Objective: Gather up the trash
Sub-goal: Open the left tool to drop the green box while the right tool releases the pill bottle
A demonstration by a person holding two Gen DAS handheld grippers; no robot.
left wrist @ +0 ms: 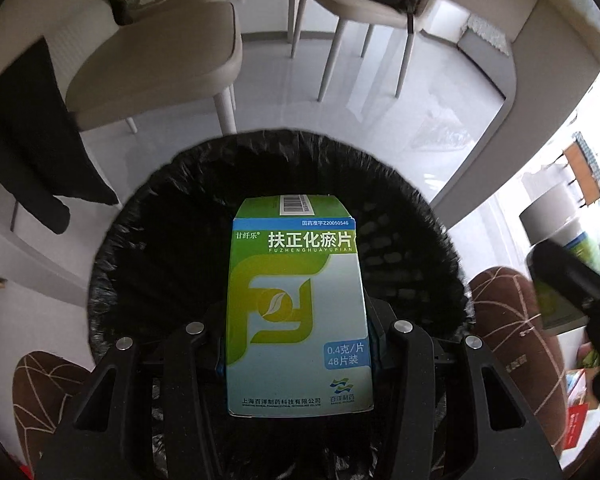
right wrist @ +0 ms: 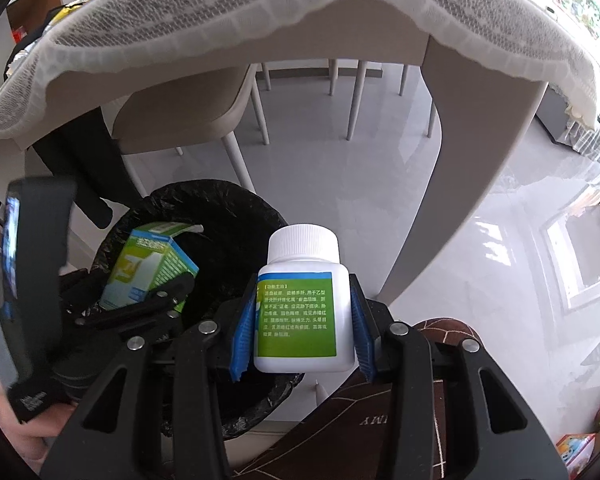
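In the left wrist view, the left gripper (left wrist: 298,344) pinches a green and white medicine box (left wrist: 298,312) that fills the lower centre of the frame, its barcode end pointing up toward the middle. The box hangs over the mouth of a round trash bin (left wrist: 140,240) lined with a black bag, which takes up most of the lower half of that frame. At the right edge, blurred, the right gripper (left wrist: 572,292) shows as a dark shape. Brown patterned cloth (left wrist: 512,328) (the person's clothing, it seems) lies at the lower left and lower right, just beside the bin. In the right wrist view, the right gripper (right wrist: 302,320) clamps a white pill bottle (right wrist: 303,304) with a green label and a white screw cap between its blue pads (right wrist: 242,332), at the centre of the frame, upright. The bottle sits over the right-hand rim of the bin (right wrist: 236,216), which lies centre left. The left gripper (right wrist: 156,300) and its box (right wrist: 148,264) appear at the left, over the bin's opening. A table (right wrist: 432,152) draped with a white lace cloth (right wrist: 260,12) arches across the top, with pale chairs (right wrist: 188,120) on the glossy grey floor (right wrist: 500,208) behind.
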